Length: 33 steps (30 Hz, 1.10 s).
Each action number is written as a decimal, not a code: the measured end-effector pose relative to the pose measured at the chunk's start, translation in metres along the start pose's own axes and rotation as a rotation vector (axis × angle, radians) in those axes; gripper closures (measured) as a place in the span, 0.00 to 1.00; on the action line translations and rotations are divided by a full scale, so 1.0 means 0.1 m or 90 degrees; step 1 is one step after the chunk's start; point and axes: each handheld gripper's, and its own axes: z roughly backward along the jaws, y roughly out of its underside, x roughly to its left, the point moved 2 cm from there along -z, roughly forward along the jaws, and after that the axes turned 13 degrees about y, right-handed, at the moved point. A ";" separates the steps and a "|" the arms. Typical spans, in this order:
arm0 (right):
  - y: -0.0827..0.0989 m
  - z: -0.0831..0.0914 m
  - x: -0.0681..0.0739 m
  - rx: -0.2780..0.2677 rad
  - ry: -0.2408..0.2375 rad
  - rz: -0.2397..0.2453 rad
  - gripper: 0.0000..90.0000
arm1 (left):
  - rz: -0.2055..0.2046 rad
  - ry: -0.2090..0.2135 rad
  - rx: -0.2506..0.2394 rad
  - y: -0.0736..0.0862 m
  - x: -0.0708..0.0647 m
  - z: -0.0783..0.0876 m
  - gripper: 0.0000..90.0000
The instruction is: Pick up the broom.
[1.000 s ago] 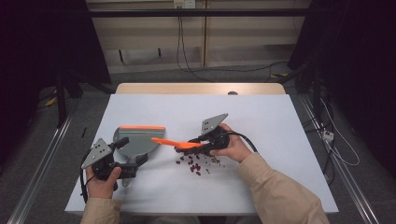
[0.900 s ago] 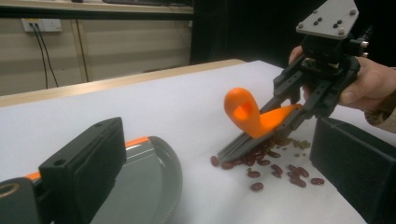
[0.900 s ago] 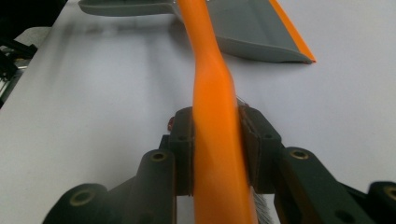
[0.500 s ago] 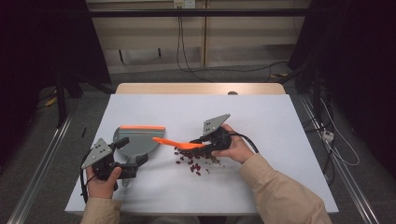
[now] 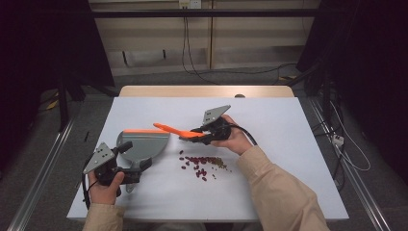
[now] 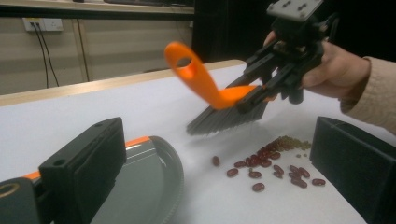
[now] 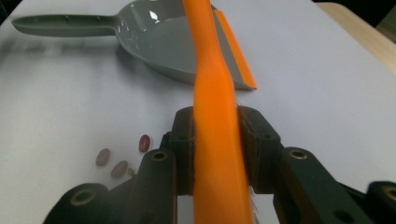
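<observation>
Right gripper (image 5: 190, 136), at centre of the high view, is clamped on the orange brush (image 5: 174, 130), held clear of the table (image 5: 288, 125). Right gripper view confirms both pads pressing the handle. Left gripper view reveals dark bristles above the beans (image 6: 266, 163). Left gripper (image 5: 137, 169) grasps the dustpan (image 5: 142, 144) handle at lower left.

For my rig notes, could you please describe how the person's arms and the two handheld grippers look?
Both forearms wear light beige long sleeves. The left gripper and the right gripper are black, blocky tools with two thick jaws showing round bolt holes. Each carries a grey three-cornered plate with small holes on top, and a black cable trails from the right one.
</observation>
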 end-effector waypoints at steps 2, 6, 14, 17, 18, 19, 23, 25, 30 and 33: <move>0.03 -0.06 0.02 0.009 -0.014 -0.005 0.77 | 0.001 -0.003 0.000 0.00 0.01 0.02 0.04; 0.02 -0.06 0.12 0.023 -0.039 0.009 0.77 | 0.004 -0.013 -0.007 -0.01 0.03 0.08 0.04; 0.04 0.04 0.29 0.029 -0.072 0.027 0.77 | 0.002 -0.014 -0.010 -0.01 0.03 0.08 0.04; 0.06 0.10 0.31 0.026 -0.078 0.024 0.77 | 0.005 -0.014 -0.009 -0.01 0.03 0.08 0.04; 0.07 0.11 0.31 0.027 -0.080 0.022 0.77 | 0.006 -0.015 -0.011 -0.01 0.04 0.08 0.04; 0.07 0.13 0.31 0.026 -0.080 0.022 0.77 | 0.006 -0.015 -0.011 -0.01 0.04 0.07 0.04; 0.07 0.17 0.32 0.026 -0.078 0.017 0.77 | 0.004 -0.015 -0.010 -0.01 0.04 0.07 0.04; 0.06 0.18 0.30 0.020 -0.062 0.010 0.77 | 0.003 -0.014 -0.009 -0.01 0.04 0.06 0.04; 0.01 0.29 0.18 -0.009 -0.015 -0.046 0.77 | 0.003 -0.012 -0.006 -0.01 0.04 0.05 0.04; -0.03 0.37 0.15 -0.009 0.019 -0.093 0.77 | 0.003 -0.011 -0.006 -0.01 0.04 0.04 0.04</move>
